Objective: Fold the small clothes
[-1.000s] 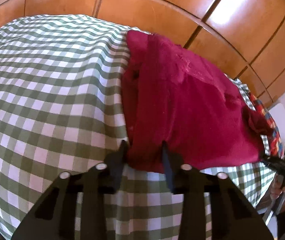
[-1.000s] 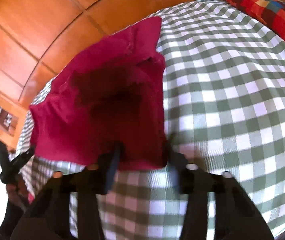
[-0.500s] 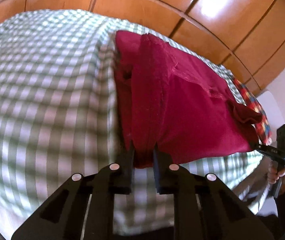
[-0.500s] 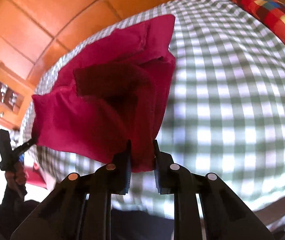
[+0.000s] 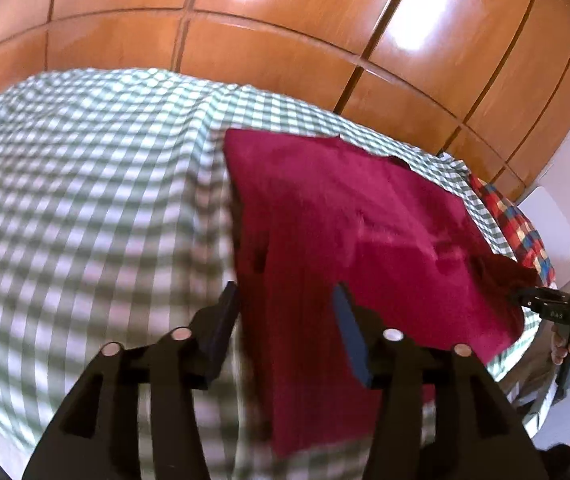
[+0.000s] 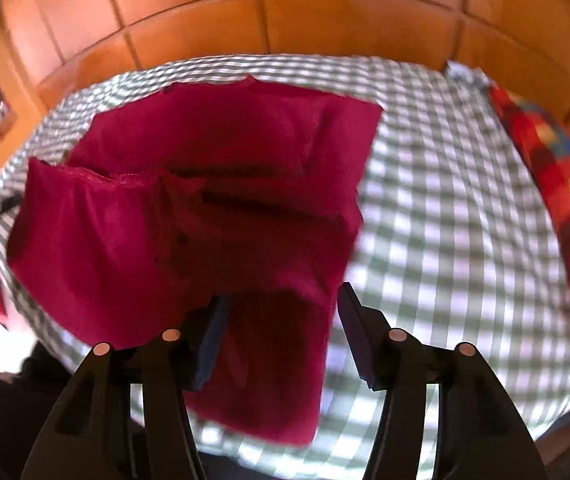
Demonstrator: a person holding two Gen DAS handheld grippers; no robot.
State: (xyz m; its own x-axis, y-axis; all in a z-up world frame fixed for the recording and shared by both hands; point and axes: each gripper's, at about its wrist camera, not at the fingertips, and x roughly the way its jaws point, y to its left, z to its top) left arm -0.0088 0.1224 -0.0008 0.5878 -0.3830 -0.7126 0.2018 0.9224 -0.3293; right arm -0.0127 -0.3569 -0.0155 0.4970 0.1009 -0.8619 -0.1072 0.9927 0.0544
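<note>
Left tool – spread | right tool – spread | red garment long axis spans between them

garment on bedspread (wardrobe behind)

One crimson garment is counted on one green-and-white checked bedspread. One multicoloured plaid cushion is seen at the bed's far side. Two grippers are counted, the left gripper and the right gripper, each with two jaws spread apart. One wooden panelled wardrobe is counted behind.
</note>
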